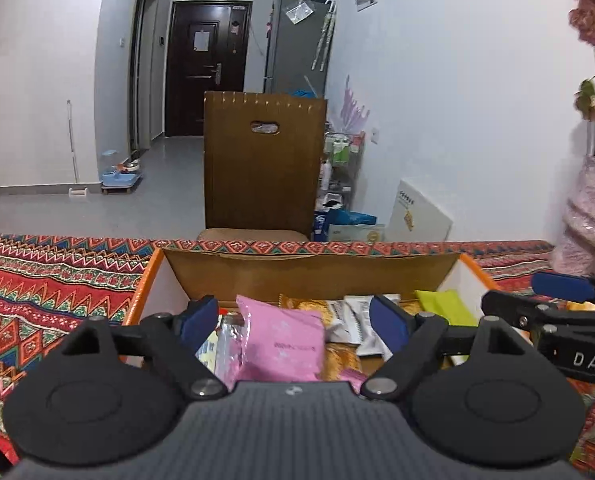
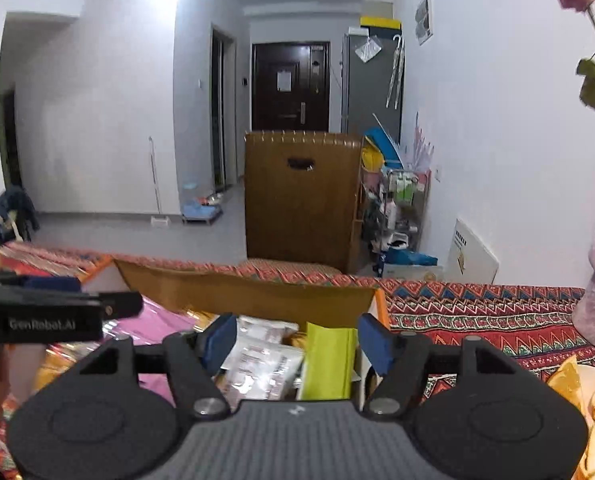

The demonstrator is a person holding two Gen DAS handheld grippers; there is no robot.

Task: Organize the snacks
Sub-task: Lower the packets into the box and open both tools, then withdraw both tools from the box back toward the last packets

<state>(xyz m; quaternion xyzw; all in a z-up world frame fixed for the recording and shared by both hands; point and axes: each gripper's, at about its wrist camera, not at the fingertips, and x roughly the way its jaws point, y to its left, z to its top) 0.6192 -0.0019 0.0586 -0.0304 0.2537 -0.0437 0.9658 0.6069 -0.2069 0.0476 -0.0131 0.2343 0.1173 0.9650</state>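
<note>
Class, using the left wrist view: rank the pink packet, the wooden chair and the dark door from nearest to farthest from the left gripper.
1. Pink packet: in the box, right between the left gripper's open fingers.
2. Wooden chair: just beyond the table's far edge.
3. Dark door: at the hallway's far end.

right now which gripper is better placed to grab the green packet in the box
Right. The right gripper hangs open over the green packet, framed between its pads; the left gripper is over the pink packet instead.
</note>
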